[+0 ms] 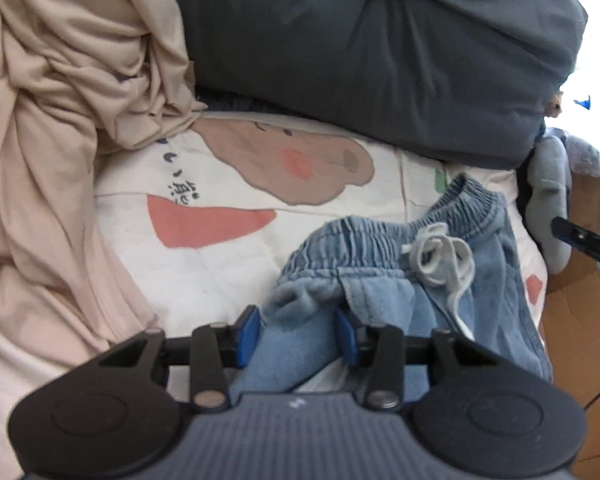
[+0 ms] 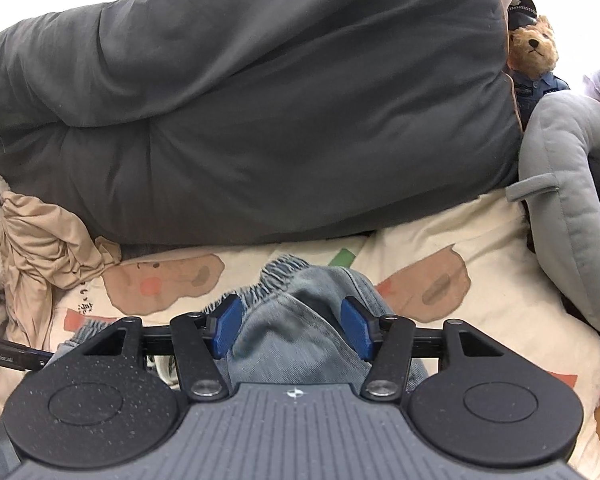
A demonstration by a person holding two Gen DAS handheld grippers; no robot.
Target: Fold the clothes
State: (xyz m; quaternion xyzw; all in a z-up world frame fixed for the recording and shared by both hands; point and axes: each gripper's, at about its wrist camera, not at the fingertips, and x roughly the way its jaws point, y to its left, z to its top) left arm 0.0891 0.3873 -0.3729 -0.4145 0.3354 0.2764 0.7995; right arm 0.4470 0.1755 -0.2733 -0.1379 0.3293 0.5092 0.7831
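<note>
Denim shorts [image 1: 420, 280] lie bunched near the bed's [image 1: 220, 272] right edge. Left claw [image 1: 300, 332] and right claw [image 2: 296, 326] each straddle a fold of denim; whether either pinches it cannot be told. Risk: slack fabric slipping free, skewing the fold.

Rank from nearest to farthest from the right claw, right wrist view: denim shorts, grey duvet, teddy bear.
1. Light blue denim shorts: bunched between the right claw fingers.
2. Dark grey puffy duvet: beyond the shorts, across the bed's far side.
3. Brown teddy bear in blue uniform: far right corner, behind the duvet's edge.
</note>
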